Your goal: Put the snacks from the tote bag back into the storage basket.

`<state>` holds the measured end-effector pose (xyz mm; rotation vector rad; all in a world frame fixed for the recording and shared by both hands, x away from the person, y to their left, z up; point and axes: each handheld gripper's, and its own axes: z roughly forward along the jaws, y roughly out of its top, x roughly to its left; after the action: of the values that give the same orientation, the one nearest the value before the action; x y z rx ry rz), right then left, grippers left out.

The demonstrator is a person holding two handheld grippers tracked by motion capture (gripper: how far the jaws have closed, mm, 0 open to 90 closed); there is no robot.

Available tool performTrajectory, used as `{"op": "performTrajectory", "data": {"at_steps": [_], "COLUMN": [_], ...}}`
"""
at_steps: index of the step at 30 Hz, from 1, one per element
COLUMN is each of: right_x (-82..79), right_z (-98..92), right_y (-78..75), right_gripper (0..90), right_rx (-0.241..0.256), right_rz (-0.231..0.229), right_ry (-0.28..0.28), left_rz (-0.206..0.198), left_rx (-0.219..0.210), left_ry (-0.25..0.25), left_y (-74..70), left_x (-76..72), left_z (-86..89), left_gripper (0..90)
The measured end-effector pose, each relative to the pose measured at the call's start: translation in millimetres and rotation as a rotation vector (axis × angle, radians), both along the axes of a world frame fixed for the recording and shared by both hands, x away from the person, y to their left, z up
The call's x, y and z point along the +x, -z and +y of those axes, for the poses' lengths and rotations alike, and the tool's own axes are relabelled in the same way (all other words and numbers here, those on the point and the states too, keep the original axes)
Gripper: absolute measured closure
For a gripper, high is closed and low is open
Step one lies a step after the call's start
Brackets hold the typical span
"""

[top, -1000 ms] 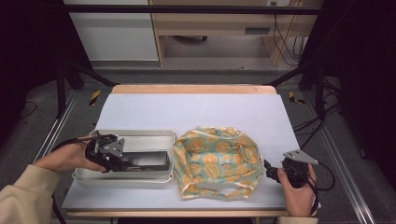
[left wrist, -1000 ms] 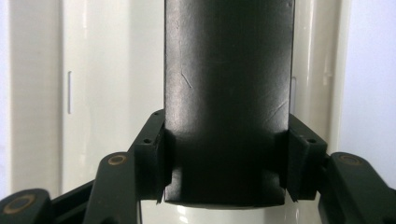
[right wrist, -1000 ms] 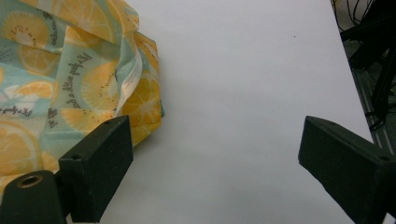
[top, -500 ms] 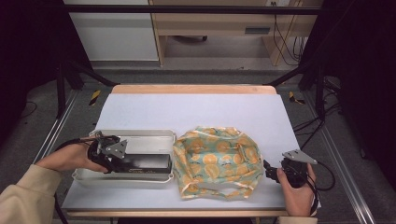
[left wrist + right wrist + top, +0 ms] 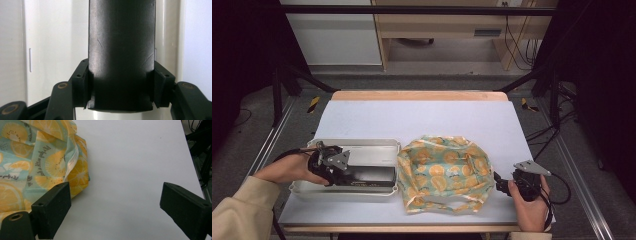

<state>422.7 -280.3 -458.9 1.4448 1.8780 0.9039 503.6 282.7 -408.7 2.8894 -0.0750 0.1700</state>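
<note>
We had the left tongs [image 5: 120, 93] clamped on 1 black box [image 5: 121, 50], which lay inside the metal tray [image 5: 362, 146] at 9 o'clock on the desk [image 5: 422, 117]. The right tongs [image 5: 117, 207] stood wide open at 3 o'clock, beside the lemon-print bag [image 5: 442, 172]. We judged the box gripped but not lifted out; bagging it remained.

The high view looks forward and down over the white-topped bench [image 5: 422, 120]. Each tool view sits very close. High and right tool views share the lemon-print fabric bag [image 5: 444, 172].
</note>
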Motion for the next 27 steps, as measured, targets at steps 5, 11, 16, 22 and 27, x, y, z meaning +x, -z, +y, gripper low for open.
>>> {"op": "performTrajectory", "data": {"at_steps": [5, 11, 16, 22, 27], "right_x": [0.0, -0.2, -0.3, 0.1, -0.1], "right_z": [0.1, 0.5, 1.5, 2.8, 2.5], "right_y": [-0.3, -0.5, 0.1, 1.0, 0.7], "right_gripper": [10.4, 10.3, 10.3, 10.2, 9.8], "right_rx": [0.0, -0.001, 0.001, -0.006, -0.005], "right_rz": [-0.003, -0.005, 0.001, 0.007, 0.004], "right_ry": [-0.003, -0.005, -0.004, -0.013, -0.012], "left_rz": [0.019, 0.034, 0.038, 0.04, 0.024], "left_rx": [0.001, -0.012, -0.025, -0.017, -0.036], "left_ry": [-0.013, -0.028, -0.021, -0.064, -0.093], "left_y": [4.0, 6.3, 10.0, 12.8, 8.2], "left_x": [1.3, 0.8, 3.0, 3.1, 1.0], "left_z": [-0.3, 1.6, 4.1, 3.7, 3.4], "left_gripper": [43.2, 43.1, 42.7, 31.0, 17.1]}}
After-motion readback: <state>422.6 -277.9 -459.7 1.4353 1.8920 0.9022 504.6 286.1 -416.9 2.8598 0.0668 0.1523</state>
